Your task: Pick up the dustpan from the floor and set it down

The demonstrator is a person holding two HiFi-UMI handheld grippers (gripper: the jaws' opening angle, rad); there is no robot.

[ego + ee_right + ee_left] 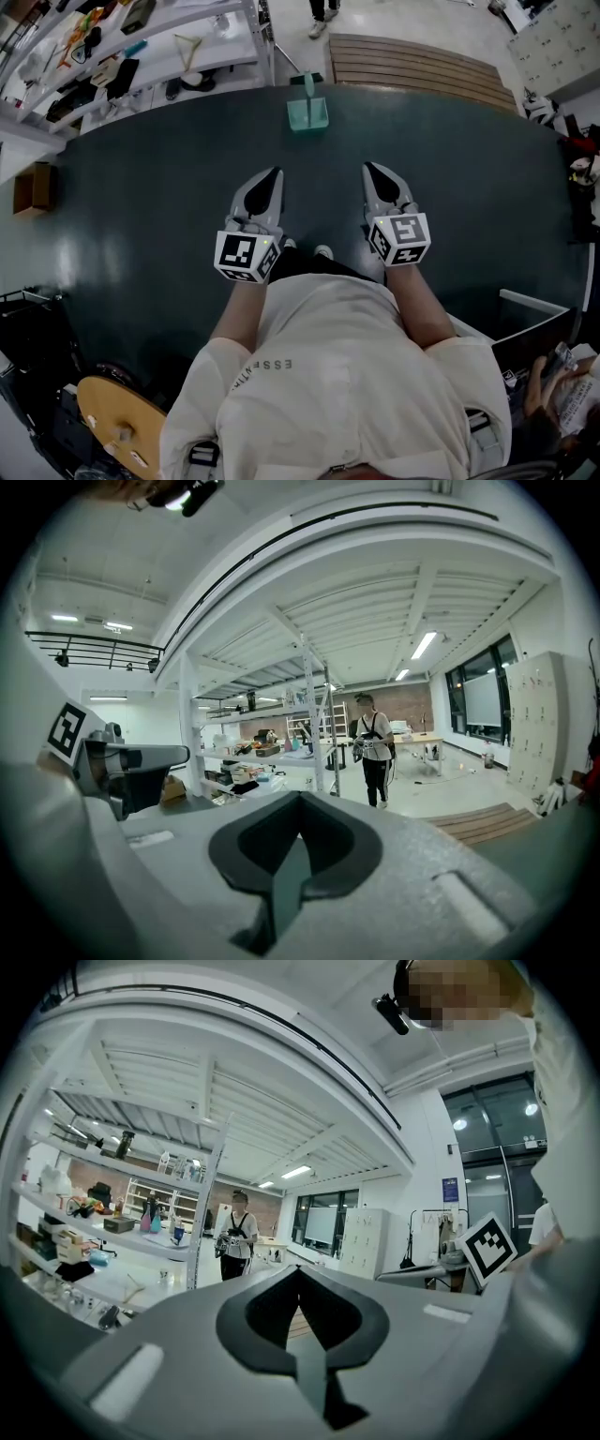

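A teal dustpan point(307, 110) stands on the dark floor mat point(141, 216), its handle pointing up, a good way ahead of both grippers. In the head view my left gripper point(273, 174) and right gripper point(369, 169) are held side by side at waist height, both pointing toward the dustpan. Each is shut with nothing between its jaws. The left gripper view shows my left gripper point(298, 1270) with its tips meeting, and the right gripper view shows the same for my right gripper point(298, 798). Neither gripper view shows the dustpan.
White shelving point(141, 47) full of small items runs along the far left. A slatted wooden platform point(412, 61) lies beyond the mat. A cardboard box point(33, 187) sits at the left edge, a round wooden stool point(112, 412) behind me. A person point(372, 747) stands far off.
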